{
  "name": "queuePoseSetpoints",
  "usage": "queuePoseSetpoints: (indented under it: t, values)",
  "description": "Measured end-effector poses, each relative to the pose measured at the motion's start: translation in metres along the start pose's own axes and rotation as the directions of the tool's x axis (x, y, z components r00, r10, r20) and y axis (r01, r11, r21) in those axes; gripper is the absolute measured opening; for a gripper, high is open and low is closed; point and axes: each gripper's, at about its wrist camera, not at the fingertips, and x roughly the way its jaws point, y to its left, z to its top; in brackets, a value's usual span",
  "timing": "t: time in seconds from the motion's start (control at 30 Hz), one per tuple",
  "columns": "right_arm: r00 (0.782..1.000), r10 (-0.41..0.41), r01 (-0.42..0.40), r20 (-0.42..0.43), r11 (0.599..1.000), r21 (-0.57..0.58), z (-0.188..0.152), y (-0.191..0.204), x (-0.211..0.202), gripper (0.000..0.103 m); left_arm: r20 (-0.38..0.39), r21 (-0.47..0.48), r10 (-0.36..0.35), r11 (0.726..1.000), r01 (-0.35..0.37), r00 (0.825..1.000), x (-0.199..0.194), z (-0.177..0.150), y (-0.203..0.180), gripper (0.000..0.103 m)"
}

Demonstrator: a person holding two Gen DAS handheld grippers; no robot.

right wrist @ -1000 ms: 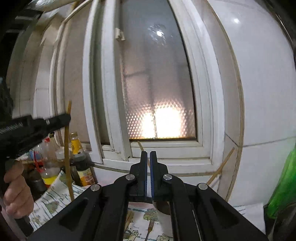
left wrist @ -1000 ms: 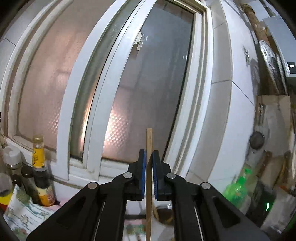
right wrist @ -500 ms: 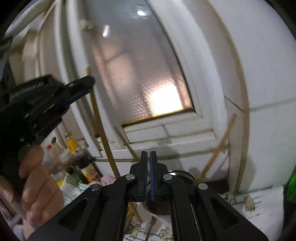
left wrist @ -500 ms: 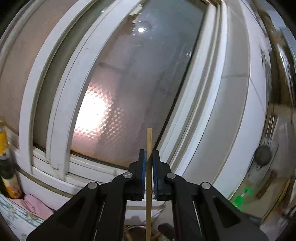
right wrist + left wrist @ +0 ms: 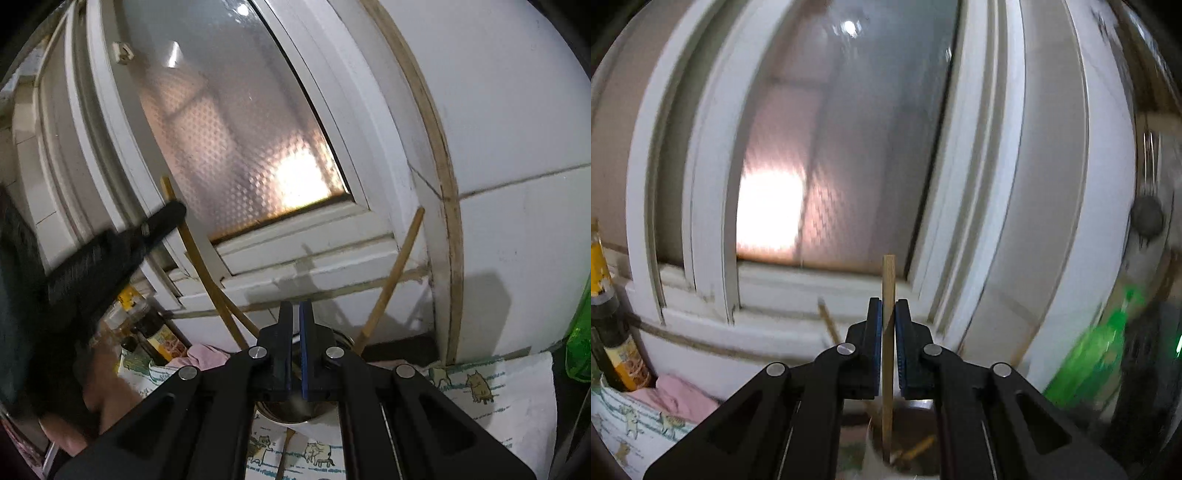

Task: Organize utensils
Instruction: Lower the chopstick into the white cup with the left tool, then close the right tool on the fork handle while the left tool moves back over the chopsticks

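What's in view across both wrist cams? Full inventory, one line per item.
thin wooden chopstick: 1, tan, upright, clamped in left claw above the cup
round steel utensil cup: 1, silver, on the counter under the window, mostly hidden by right claw
loose wooden chopsticks: at least 2, tan, leaning out of the cup
frosted white-framed window: 1, white, behind the counter
cartoon-print cloth: 1, white, covering the counter
pink rag: 1, left of the cup
sauce bottles: several, dark with yellow labels, far left
green plastic bottle: 1, far right, blurred
left claw: black, blue pads
right claw: black, shut, empty
hand: 1, holding the left claw's grip
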Motion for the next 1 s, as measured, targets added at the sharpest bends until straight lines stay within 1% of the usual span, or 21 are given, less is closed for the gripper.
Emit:
queuePoseSetpoints:
  t: [0.03, 0.1, 0.17, 0.2, 0.23, 0.3, 0.37, 0.4, 0.43, 0.47, 0.5, 0.53, 0.6, 0.67, 0.7, 0.73, 0.8, 0.83, 0.87, 0.9, 1.0]
  values:
    - [1.000, -0.005, 0.005, -0.008, 1.000, 0.009, -0.001, -0.003, 0.000, 0.005, -0.015, 0.009, -0.005, 1.000, 0.005, 1.000, 0.001, -0.004, 0.002, 0.006]
    - [1.000, -0.011, 0.011, -0.010, 1.000, 0.021, -0.001, -0.004, 0.001, 0.008, -0.017, 0.029, 0.012, 1.000, -0.012, 1.000, -0.001, -0.009, 0.003, 0.006]
    - [1.000, -0.020, 0.020, -0.005, 0.999, 0.025, 0.001, -0.003, 0.003, 0.010, -0.032, 0.026, -0.006, 1.000, 0.007, 0.999, -0.005, -0.011, 0.007, 0.012]
    - [1.000, -0.024, 0.024, -0.002, 0.999, 0.026, 0.000, -0.003, 0.003, 0.010, -0.038, 0.024, -0.012, 1.000, 0.013, 0.999, -0.006, -0.011, 0.009, 0.025]
    - [1.000, -0.024, 0.024, 0.001, 0.999, 0.027, 0.000, -0.002, 0.002, 0.010, -0.035, 0.027, -0.005, 1.000, 0.006, 0.999, -0.010, -0.011, 0.012, 0.034]
    - [1.000, -0.021, 0.021, 0.009, 1.000, 0.022, 0.000, 0.001, 0.000, 0.011, -0.009, 0.051, 0.017, 0.999, -0.017, 1.000, -0.022, -0.013, 0.014, 0.037]
    - [1.000, -0.028, 0.028, 0.014, 0.999, 0.016, 0.000, 0.005, -0.004, 0.011, 0.028, 0.064, 0.025, 0.998, -0.027, 0.999, -0.039, -0.012, 0.018, 0.046]
    - [1.000, -0.026, 0.026, 0.016, 1.000, 0.016, 0.000, 0.007, -0.006, 0.012, 0.058, 0.065, 0.033, 0.997, -0.037, 0.998, -0.051, -0.013, 0.019, 0.058]
    - [1.000, -0.019, 0.019, 0.018, 1.000, 0.013, 0.000, 0.009, -0.008, 0.013, 0.086, 0.071, 0.047, 0.996, -0.053, 0.995, -0.059, -0.011, 0.021, 0.068]
    - [1.000, -0.014, 0.014, 0.022, 1.000, 0.004, -0.001, 0.013, -0.011, 0.014, 0.119, 0.086, 0.072, 0.993, -0.083, 0.990, -0.071, -0.012, 0.022, 0.070]
    - [1.000, -0.013, 0.013, 0.027, 1.000, -0.008, -0.002, 0.018, -0.014, 0.015, 0.142, 0.100, 0.101, 0.988, -0.115, 0.985, -0.080, -0.013, 0.023, 0.076]
    - [0.999, -0.012, 0.013, 0.033, 1.000, -0.022, -0.003, 0.022, -0.017, 0.016, 0.159, 0.111, 0.132, 0.982, -0.150, 0.978, -0.088, -0.013, 0.025, 0.082]
    - [0.999, -0.017, 0.019, 0.034, 0.998, -0.066, -0.007, 0.036, -0.022, 0.018, 0.183, 0.116, 0.207, 0.966, -0.231, 0.961, -0.102, -0.015, 0.031, 0.088]
    - [1.000, -0.014, 0.017, 0.025, 0.993, -0.118, -0.012, 0.051, -0.024, 0.018, 0.188, 0.104, 0.269, 0.951, -0.292, 0.944, -0.111, -0.015, 0.041, 0.092]
    - [1.000, -0.017, 0.019, 0.016, 0.990, -0.143, -0.016, 0.059, -0.024, 0.019, 0.188, 0.102, 0.294, 0.943, -0.316, 0.937, -0.114, -0.016, 0.046, 0.095]
    - [1.000, -0.027, 0.027, 0.005, 0.986, -0.163, -0.019, 0.065, -0.023, 0.019, 0.190, 0.099, 0.301, 0.941, -0.323, 0.935, -0.115, -0.019, 0.050, 0.097]
    - [0.998, -0.032, 0.022, -0.046, 0.979, -0.201, -0.028, 0.079, -0.018, 0.019, 0.170, 0.068, 0.301, 0.946, -0.316, 0.938, -0.116, -0.022, 0.064, 0.099]
    - [0.998, -0.020, 0.006, -0.067, 0.978, -0.207, -0.032, 0.083, -0.015, 0.019, 0.153, 0.050, 0.298, 0.950, -0.308, 0.942, -0.115, -0.023, 0.070, 0.099]
    - [0.994, 0.008, -0.030, -0.105, 0.978, -0.208, -0.036, 0.088, -0.011, 0.019, 0.136, 0.029, 0.293, 0.954, -0.299, 0.946, -0.114, -0.023, 0.076, 0.099]
    - [0.990, 0.020, -0.049, -0.140, 0.976, -0.210, -0.041, 0.091, -0.006, 0.019, 0.124, 0.017, 0.300, 0.952, -0.304, 0.946, -0.114, -0.024, 0.081, 0.099]
    - [0.977, -0.032, -0.021, -0.213, 0.971, -0.240, -0.054, 0.101, 0.010, 0.020, 0.128, 0.003, 0.347, 0.937, -0.350, 0.929, -0.115, -0.029, 0.092, 0.099]
